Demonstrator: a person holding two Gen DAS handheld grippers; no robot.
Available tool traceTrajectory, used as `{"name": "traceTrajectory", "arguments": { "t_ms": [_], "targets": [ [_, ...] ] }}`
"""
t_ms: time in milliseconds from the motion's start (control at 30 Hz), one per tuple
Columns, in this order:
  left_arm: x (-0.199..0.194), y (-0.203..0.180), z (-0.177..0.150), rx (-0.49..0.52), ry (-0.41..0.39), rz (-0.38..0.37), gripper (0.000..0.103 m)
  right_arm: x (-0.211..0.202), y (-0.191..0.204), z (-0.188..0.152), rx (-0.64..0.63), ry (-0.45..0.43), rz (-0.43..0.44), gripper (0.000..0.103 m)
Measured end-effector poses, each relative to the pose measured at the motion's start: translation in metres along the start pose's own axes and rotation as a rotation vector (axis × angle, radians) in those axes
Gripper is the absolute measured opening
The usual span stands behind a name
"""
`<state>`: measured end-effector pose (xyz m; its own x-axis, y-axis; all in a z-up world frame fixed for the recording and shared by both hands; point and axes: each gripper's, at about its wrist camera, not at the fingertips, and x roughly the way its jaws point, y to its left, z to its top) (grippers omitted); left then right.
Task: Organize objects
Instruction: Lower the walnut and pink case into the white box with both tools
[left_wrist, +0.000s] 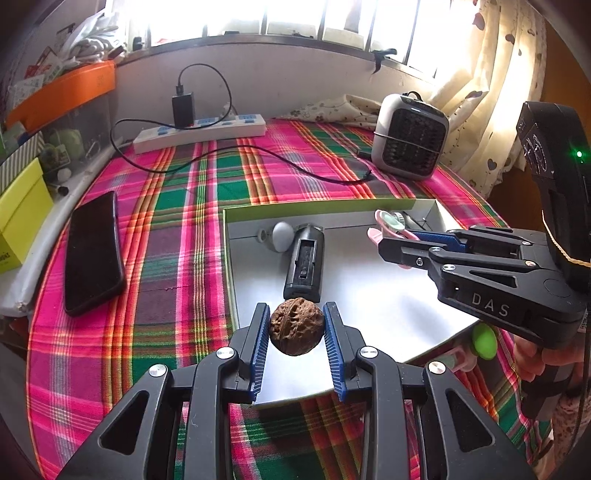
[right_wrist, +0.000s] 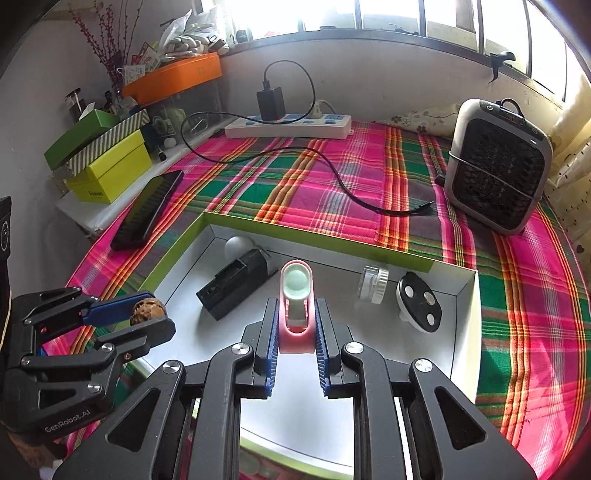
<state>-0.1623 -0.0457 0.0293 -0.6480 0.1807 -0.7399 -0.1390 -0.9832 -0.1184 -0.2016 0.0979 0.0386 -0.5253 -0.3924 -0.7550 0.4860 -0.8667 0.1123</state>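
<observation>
While both grippers hang over the box, you've got a load in each. Left gripper is clamped on the walnut: pads press its two sides, nut sits right at the fingertips, above the box's near end. Right gripper is closed on the pink clip, pads on its flanks near the rear, its mint-green round head sticking out ahead of the tips.

Handling, as I judge it:
- Walnut: light, hard, rigid. Ridged brown shell gives the ribbed pads bite, but it's round, so it can roll out if you ease off unevenly. Hold across the widest part, as now. It'll roll on the smooth box floor once dropped; set it low.
- Clip: light plastic, smooth, probably slippery. Narrow body, so grip stays on the flat sides. Can't tell if it's hinged or springy, so don't squeeze harder.

Looks: walnut is dark brown, deeply wrinkled, roughly spherical. Clip is pale pink with an oval slot at the base.

Ahead of the right gripper in the box: black case ahead-left, a white ball beyond it, clear jar and black disc ahead-right. Floor directly under both grippers looks free.
</observation>
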Motion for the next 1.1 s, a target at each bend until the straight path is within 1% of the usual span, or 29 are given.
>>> {"name": "traceTrajectory", "arguments": {
  "t_ms": [400, 1100],
  "targets": [
    [0.013, -0.001, 0.004, 0.009, 0.018, 0.002, 0.027, 0.018, -0.01, 0.007, 0.006, 0.027, 0.002, 0.018],
    [0.019, -0.005, 0.007, 0.023, 0.023, 0.011, 0.027, 0.033, -0.007, 0.014, -0.014, 0.056, 0.006, 0.018]
  ]
}}
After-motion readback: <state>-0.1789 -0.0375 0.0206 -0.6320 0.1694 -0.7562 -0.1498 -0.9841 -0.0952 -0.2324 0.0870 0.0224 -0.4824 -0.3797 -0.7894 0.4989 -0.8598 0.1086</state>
